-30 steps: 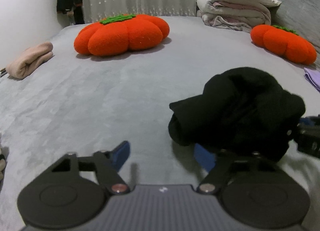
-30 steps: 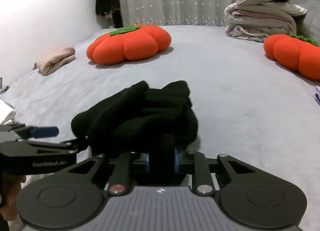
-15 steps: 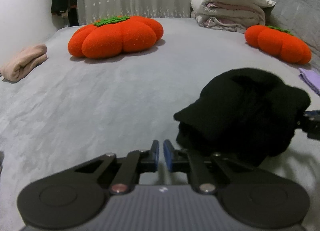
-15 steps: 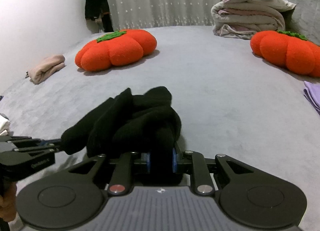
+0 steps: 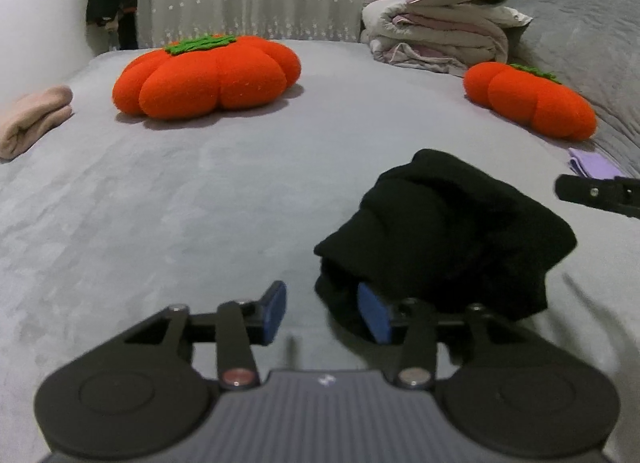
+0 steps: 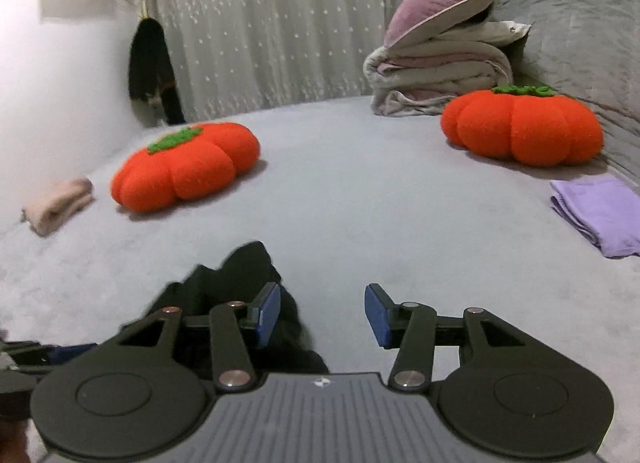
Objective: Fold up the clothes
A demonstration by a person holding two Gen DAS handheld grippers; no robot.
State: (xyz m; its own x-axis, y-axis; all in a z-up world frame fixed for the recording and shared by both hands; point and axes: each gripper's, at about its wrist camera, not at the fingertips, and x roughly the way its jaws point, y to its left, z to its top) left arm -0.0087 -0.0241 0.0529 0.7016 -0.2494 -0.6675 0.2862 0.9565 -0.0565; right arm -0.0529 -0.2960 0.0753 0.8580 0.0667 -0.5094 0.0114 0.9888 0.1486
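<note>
While the black garment (image 5: 444,239) lies bunched on the grey bed (image 5: 200,199), the left hand-held gripper (image 5: 322,313) has just been opening, nothing between its pads, its right pad against the cloth's edge; the right hand-held gripper (image 6: 322,315) has just spread too, the garment left of its gap.
</note>
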